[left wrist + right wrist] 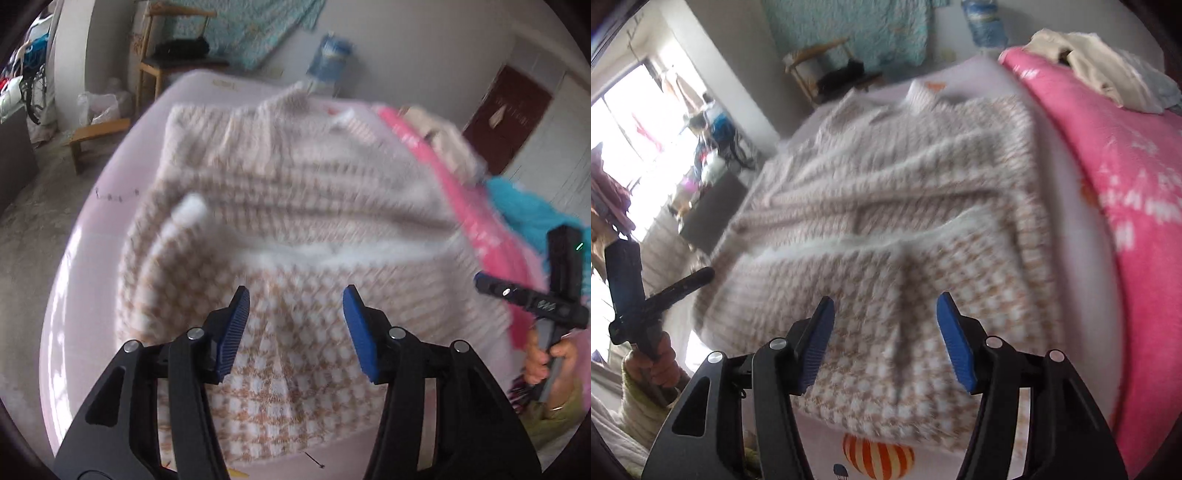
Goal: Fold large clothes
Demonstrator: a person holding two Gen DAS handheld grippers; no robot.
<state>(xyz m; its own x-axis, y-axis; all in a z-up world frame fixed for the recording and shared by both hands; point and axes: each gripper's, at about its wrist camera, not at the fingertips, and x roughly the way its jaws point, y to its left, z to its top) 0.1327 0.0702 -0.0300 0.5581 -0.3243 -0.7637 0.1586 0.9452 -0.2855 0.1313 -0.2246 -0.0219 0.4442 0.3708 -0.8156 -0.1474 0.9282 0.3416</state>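
Observation:
A beige-and-white checked knit sweater (295, 177) lies spread on the bed's pale pink sheet (85, 295). Its near part is folded over the rest, and a fuzzy white hem (306, 254) runs across the middle. My left gripper (295, 297) hovers over this folded near part, open, with nothing between its blue pads. The right wrist view shows the same sweater (886, 192) blurred. My right gripper (886, 302) is open above the folded flap (886, 280), and its pads are bare. Each view catches a hand (550, 358) (661, 362) gripping the other tool's handle.
A pink fleece blanket (1126, 166) runs along the sweater's right side with a heap of pale clothes (1100, 62) on it. A turquoise cloth (532, 199) lies by it. Beyond the bed stand a wooden chair (166, 62), a low stool (99, 133) and a water bottle (332, 55).

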